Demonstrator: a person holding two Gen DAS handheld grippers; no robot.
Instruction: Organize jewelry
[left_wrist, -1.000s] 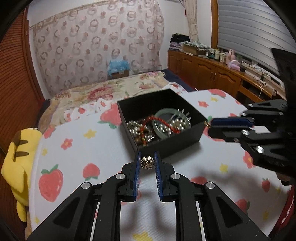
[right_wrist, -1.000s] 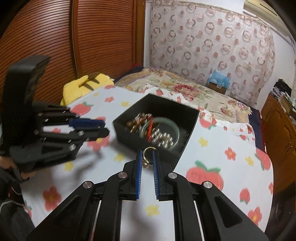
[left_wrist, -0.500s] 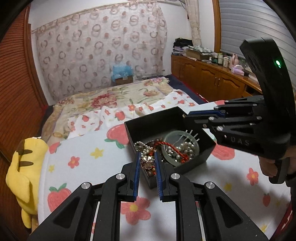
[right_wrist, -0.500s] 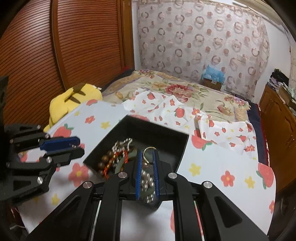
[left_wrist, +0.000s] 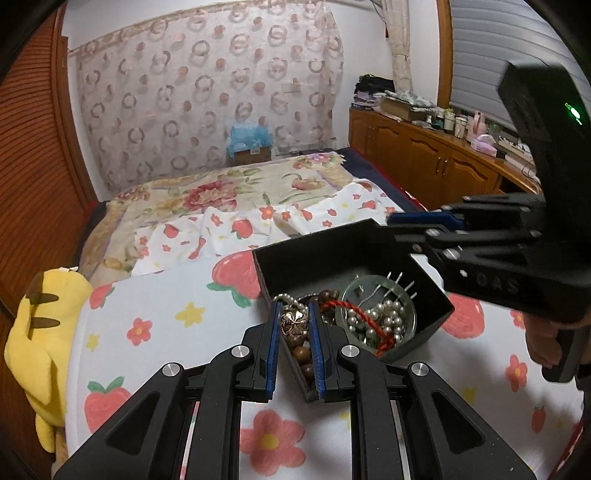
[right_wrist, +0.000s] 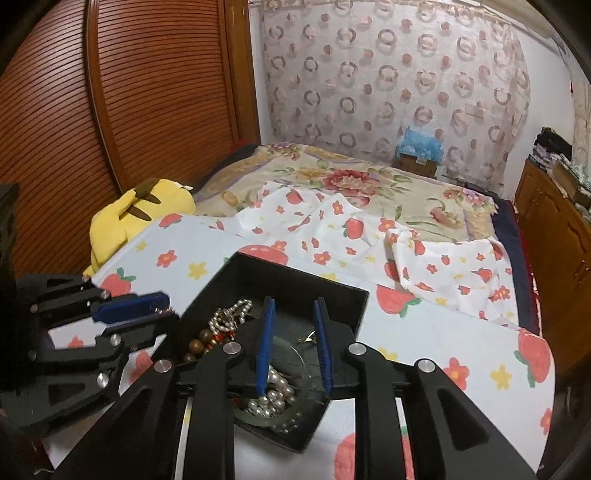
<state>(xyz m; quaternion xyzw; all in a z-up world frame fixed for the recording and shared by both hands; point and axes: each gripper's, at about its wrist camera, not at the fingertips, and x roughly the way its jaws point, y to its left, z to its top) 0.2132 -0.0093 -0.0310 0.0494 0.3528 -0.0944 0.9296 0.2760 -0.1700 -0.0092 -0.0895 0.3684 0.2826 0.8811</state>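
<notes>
The left gripper (left_wrist: 292, 325) is clamped on a small gold flower-shaped ornament (left_wrist: 294, 320), holding it between its blue-padded fingers (left_wrist: 272, 343) above the near corner of the black jewelry box (left_wrist: 321, 254). The box sits on a table covered by a white cloth printed with strawberries and flowers (left_wrist: 147, 321). Inside the box lie a pale green glass bangle (left_wrist: 376, 291), a pearl strand (left_wrist: 384, 314), a red braided cord (left_wrist: 364, 317), brown wooden beads (left_wrist: 301, 354) and a silver bead chain (right_wrist: 227, 317). The right gripper (right_wrist: 291, 343) hovers over the same box with its fingers spread apart and nothing between them; under the gap, a small gold piece (right_wrist: 308, 338) lies on the box floor just beyond the bangle, too small to tell what it is. In the left wrist view the right gripper reaches over the far right corner of the box, a green light glowing on its body. A yellow plush toy (left_wrist: 37, 332) rests at the table's left edge, beside a bed with a floral blanket (left_wrist: 207, 192).
</notes>
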